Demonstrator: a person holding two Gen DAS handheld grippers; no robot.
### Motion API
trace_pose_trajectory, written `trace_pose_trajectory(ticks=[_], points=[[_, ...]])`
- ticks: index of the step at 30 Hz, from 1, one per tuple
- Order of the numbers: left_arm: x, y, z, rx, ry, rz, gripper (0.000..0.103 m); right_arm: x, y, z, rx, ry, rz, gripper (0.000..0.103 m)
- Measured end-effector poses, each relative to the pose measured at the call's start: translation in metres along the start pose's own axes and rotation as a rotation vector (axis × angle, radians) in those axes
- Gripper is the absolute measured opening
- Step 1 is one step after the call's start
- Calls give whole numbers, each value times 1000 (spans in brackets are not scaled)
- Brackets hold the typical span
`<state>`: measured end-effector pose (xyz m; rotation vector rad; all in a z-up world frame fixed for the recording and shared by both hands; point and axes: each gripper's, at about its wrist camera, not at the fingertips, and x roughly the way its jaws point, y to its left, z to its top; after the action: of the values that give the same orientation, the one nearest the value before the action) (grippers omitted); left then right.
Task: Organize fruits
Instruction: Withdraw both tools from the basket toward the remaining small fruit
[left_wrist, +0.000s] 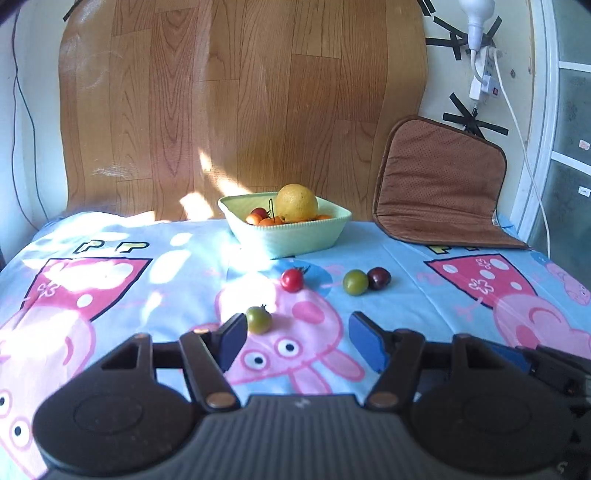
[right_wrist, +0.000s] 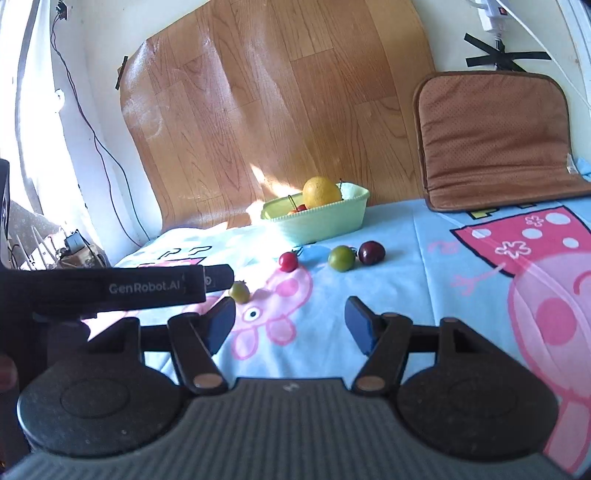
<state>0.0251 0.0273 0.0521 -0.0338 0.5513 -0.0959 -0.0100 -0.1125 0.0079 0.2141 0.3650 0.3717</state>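
Observation:
A pale green basket (left_wrist: 295, 240) (right_wrist: 325, 221) at the back of the table holds a big yellow citrus (left_wrist: 297, 203) (right_wrist: 321, 192) and small red and orange fruits. Loose on the cloth lie a red cherry tomato (left_wrist: 291, 280) (right_wrist: 288, 261), a green tomato (left_wrist: 355, 282) (right_wrist: 341, 258), a dark purple one (left_wrist: 379, 278) (right_wrist: 372, 252), and a nearer green tomato (left_wrist: 259, 320) (right_wrist: 239, 292). My left gripper (left_wrist: 297, 334) is open and empty, its left finger just beside the nearer green tomato. My right gripper (right_wrist: 290, 323) is open and empty, short of the fruits.
A brown cushion (left_wrist: 439, 184) (right_wrist: 495, 140) leans on the wall at the back right. A wood-pattern sheet covers the wall behind the basket. The left gripper's black body (right_wrist: 118, 286) crosses the right wrist view at left. Cables and a power strip (left_wrist: 484, 74) hang at the right.

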Motion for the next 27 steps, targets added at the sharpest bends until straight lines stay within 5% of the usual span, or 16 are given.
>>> trace_pose_trajectory(ticks=[11,27], points=[[-37,-5,-16,1,-32,46,62,-31,17,-13,-28,-17,7,68],[-34,-11,-27,8,-11,57,64,-31,-5,-21,71,3,-57,68]])
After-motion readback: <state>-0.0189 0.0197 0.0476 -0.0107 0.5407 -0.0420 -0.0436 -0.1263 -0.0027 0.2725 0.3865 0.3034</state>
